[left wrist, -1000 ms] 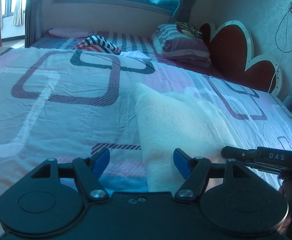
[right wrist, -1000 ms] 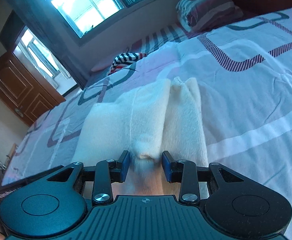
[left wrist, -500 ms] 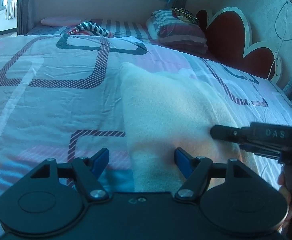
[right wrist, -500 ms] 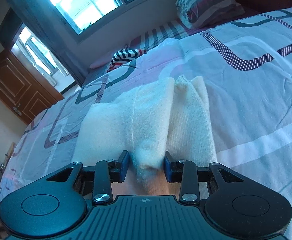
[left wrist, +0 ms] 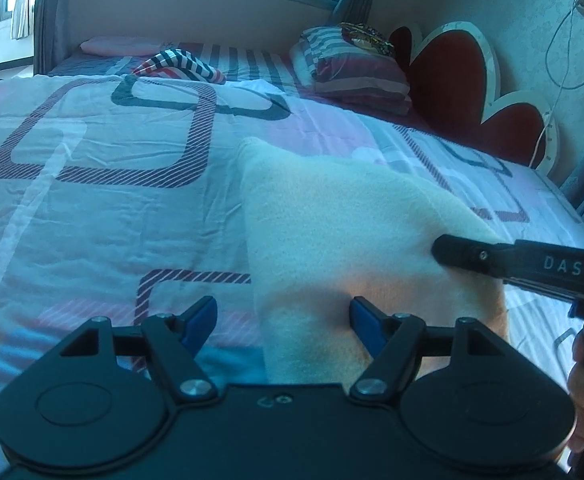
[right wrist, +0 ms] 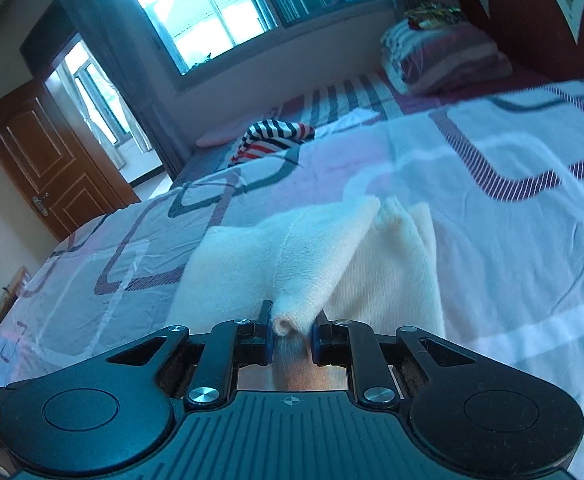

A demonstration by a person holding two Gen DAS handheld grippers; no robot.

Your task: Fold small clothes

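Observation:
A cream fleece garment (left wrist: 332, 232) lies on the patterned bedspread (left wrist: 92, 184), partly folded. My left gripper (left wrist: 284, 320) is open, its blue fingertips (left wrist: 200, 318) astride the garment's near left edge. My right gripper (right wrist: 291, 334) is shut on a bunched edge of the cream garment (right wrist: 292, 256) and lifts it off the bed; a folded layer lies to the right. The right gripper also shows from the side in the left wrist view (left wrist: 492, 258), over the garment's right edge.
A striped garment (left wrist: 180, 66) lies at the far end of the bed. Striped pillows (left wrist: 356, 68) rest against a red headboard (left wrist: 472, 88). A window (right wrist: 220, 12) and a wooden door (right wrist: 40, 160) are beyond the bed.
My right gripper has lifted the pinched cream edge higher and moved over the garment. My left gripper stays open and has shifted slightly at the garment's near edge.

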